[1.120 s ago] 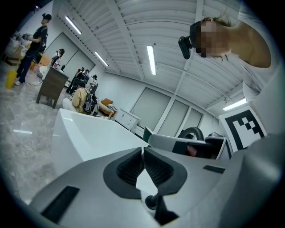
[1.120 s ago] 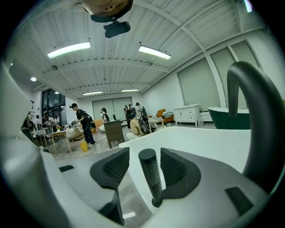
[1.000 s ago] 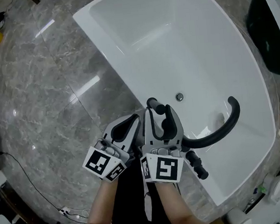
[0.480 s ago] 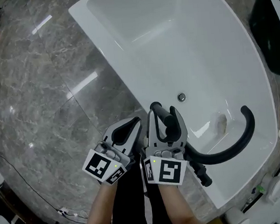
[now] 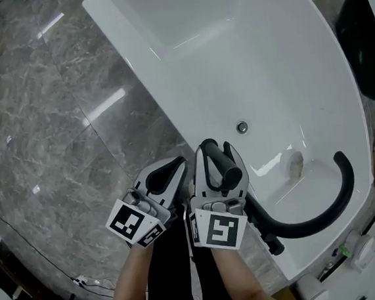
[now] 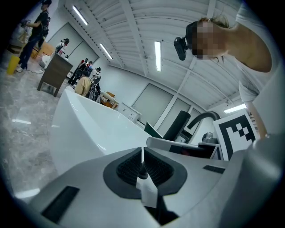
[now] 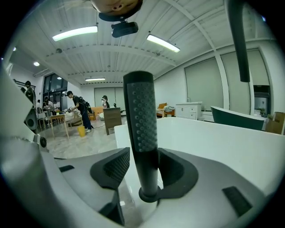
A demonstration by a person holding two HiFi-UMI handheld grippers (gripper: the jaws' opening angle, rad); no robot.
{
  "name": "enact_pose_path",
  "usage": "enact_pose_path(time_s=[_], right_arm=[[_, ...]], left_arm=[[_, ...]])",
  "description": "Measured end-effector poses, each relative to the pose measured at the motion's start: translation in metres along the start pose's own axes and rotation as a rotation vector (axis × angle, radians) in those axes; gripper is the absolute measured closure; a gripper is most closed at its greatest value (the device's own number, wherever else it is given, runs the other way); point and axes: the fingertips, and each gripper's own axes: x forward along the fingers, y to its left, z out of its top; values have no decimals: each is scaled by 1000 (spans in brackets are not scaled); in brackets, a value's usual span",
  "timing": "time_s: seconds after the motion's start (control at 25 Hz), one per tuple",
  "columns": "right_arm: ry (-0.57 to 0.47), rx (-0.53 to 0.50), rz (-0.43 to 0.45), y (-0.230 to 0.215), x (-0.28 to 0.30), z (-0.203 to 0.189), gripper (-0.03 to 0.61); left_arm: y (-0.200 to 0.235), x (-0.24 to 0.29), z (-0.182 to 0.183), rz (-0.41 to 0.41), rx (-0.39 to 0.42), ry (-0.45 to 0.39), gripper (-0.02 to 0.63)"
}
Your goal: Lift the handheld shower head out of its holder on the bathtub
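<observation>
- You are holding the right gripper point(image 5: 219, 159) over the near rim of the white bathtub point(image 5: 143, 84), and its 2 jaws are clamping the handheld shower head point(image 7: 141, 120).
- In the right gripper view, the black dotted handle is standing upright between the ribbed pads point(image 7: 113, 167), with its collared lower end sitting deep between the jaws.
- The black hose point(image 5: 325, 213) is running out from under the right gripper. It is arcing over the inside of the tub toward your right and curling upward at its far end.
- A black fitting point(image 5: 273, 242) is sitting on the tub rim just beside the right gripper. The views are not showing whether it is the holder.
- You are holding the left gripper point(image 5: 174, 166) just beside the right gripper, over the tub's outer edge. Its 2 jaws are pressing together with nothing between them.
- The drain point(image 5: 241, 127) is showing in the tub beyond the gripper tips.
- The grey marble floor point(image 5: 47, 126) is lying to the left of the tub.
</observation>
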Motion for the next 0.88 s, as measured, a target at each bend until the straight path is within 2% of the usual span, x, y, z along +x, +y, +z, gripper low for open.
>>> enact_pose_path(time_s=[0.24,0.44,0.88], right_arm=[[24,5,-18,-7,9,-9,383],[11,-18,-15,-6,8,-9,440],[-5,-58,4,-3,11,-8,446]], left_arm=[[8,6,-5,-7,-1,19,594],[8,8,-7,-11,2,28,594],[5,13,-12,-22,1,45,594]])
